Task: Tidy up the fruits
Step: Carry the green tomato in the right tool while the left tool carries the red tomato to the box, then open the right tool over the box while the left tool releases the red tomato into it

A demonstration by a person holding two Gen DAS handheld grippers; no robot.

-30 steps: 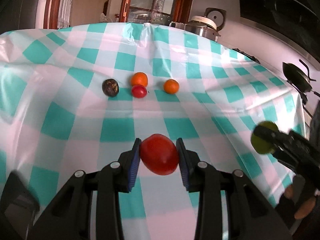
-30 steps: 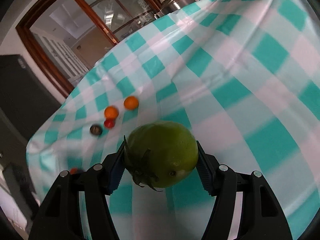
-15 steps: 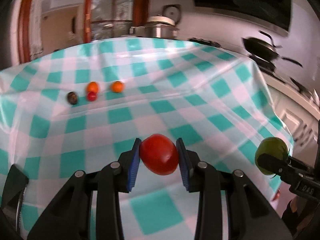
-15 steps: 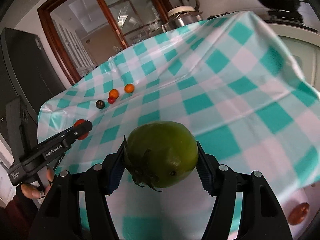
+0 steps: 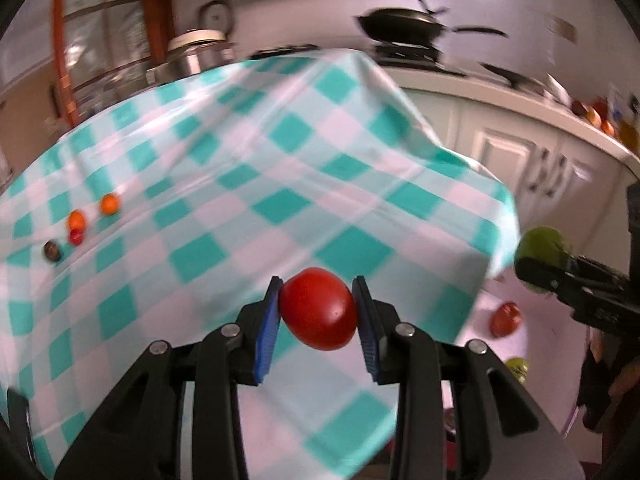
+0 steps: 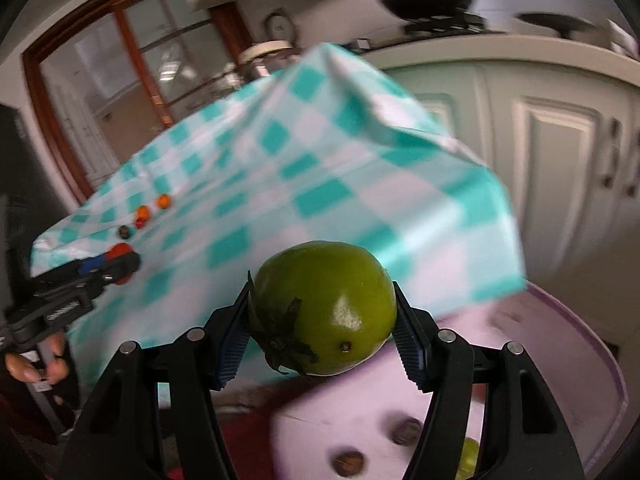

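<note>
My left gripper (image 5: pixel 318 314) is shut on a red tomato (image 5: pixel 319 309) and holds it above the near right part of the checked table (image 5: pixel 248 184). My right gripper (image 6: pixel 323 318) is shut on a green tomato (image 6: pixel 323 313) past the table's corner, above a pale pink tray (image 6: pixel 552 360). The right gripper with the green tomato (image 5: pixel 541 245) also shows at the right of the left wrist view. Two orange fruits (image 5: pixel 109 204) (image 5: pixel 77 221), a small red fruit (image 5: pixel 76 237) and a dark fruit (image 5: pixel 53 250) lie on the far left of the cloth.
The pink tray (image 5: pixel 492 304) below the table's right corner holds a red fruit (image 5: pixel 506 319), a green fruit (image 5: pixel 517 367) and some dark round fruits (image 6: pixel 349 461). White cabinets (image 6: pixel 556 140) and a counter with pans (image 5: pixel 404 28) stand behind.
Both grippers have swung right, away from the table's middle, each still holding its tomato. The pink tray has come into view beneath the right gripper.
</note>
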